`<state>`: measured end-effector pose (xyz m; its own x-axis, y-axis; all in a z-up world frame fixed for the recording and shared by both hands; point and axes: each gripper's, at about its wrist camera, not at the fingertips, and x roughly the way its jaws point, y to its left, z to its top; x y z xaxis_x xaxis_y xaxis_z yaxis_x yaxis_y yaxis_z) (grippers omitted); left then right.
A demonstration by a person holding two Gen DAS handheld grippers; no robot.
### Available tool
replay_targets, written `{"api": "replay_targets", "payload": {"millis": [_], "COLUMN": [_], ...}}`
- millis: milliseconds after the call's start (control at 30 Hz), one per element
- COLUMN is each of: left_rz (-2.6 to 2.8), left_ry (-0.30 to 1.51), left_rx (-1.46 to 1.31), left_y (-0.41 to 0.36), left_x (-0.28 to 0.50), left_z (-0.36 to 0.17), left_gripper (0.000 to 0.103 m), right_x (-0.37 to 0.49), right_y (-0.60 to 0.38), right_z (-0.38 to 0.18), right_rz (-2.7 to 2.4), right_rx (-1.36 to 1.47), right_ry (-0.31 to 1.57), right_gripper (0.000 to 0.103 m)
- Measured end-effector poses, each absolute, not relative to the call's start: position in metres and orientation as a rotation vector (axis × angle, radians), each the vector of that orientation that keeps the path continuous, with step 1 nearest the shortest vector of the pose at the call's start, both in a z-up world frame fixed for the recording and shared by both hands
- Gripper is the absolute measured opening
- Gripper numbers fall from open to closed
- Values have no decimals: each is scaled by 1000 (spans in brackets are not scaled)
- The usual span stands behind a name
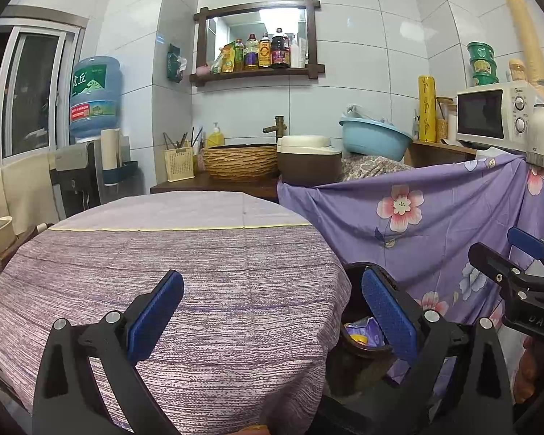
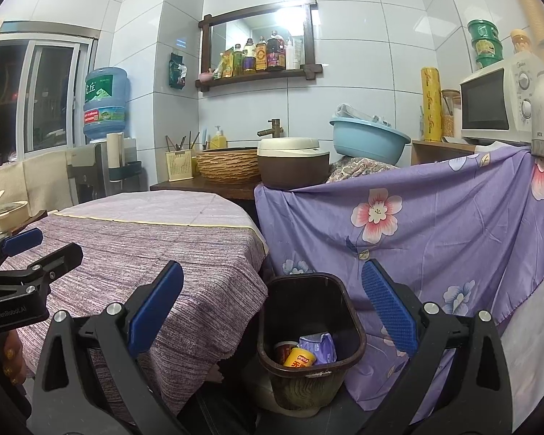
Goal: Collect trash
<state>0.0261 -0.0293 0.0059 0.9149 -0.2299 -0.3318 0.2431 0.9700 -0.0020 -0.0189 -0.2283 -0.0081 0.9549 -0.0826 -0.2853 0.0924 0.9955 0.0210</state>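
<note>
While both hands are hovering side by side, this is how the room is looking:

Left gripper (image 1: 272, 311): its blue pads are standing wide apart with nothing between them, and it is hanging over the near part of the round table.

Right gripper (image 2: 272, 306): it is also gaping wide and carrying nothing, and it is hanging above the gap between table and draped cloth, right over the bin.

Trash bin (image 2: 310, 340): a dark brown bin is standing on the floor, just beside the table's edge on one side and the flowered sheet on the other; from the left wrist view only a slice of it (image 1: 355, 330) is showing behind the right-hand finger.

Trash: a yellow cup (image 2: 299, 357), a crumpled purple wrapper (image 2: 319, 346) and a reddish container (image 2: 284, 349) are lying together at the bottom of the bin.

Table (image 1: 185, 275): a purple striped cloth is covering it, with a paler band running across the far part.

Flowered sheet (image 2: 435, 239): a lilac sheet with pink and white blossoms is hanging down over the furniture to the right of the bin.

Counter behind: a woven basin (image 1: 239, 161) is sitting under a bamboo-style tap (image 1: 277, 127), a rice cooker (image 1: 308, 159) is standing just beside it, and a blue plastic bowl (image 1: 375, 137) is perching further right.

Far right: a white microwave (image 1: 493, 116) is sitting on a wooden shelf.

Far left: a water dispenser bottle (image 1: 96, 96) is standing near the window.
</note>
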Motion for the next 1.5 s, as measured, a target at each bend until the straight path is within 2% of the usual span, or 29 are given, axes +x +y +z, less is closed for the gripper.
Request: {"api": "replay_targets", "payload": {"millis": [667,900,1133,1500], "left_rz": [-257,-265,-191,-68], "left_ry": [357,424,578,699], "left_rx": [45,23,18,70], "left_y": [-24,-14,29,80], "left_x": [29,41,85,163], "left_z": [0,-8,-24,-29], "left_gripper": [98,98,98,98], "right_x": [-20,-5,59,194], "right_y": [-221,-218,-196,-100], "right_z": [-14,-22,-43,-51], "right_rz": [-106,-95,19,136], "right_rx": [49,56,76,87], "right_ry": [306,355,529,719], "right_gripper": [97,97,97,97]}}
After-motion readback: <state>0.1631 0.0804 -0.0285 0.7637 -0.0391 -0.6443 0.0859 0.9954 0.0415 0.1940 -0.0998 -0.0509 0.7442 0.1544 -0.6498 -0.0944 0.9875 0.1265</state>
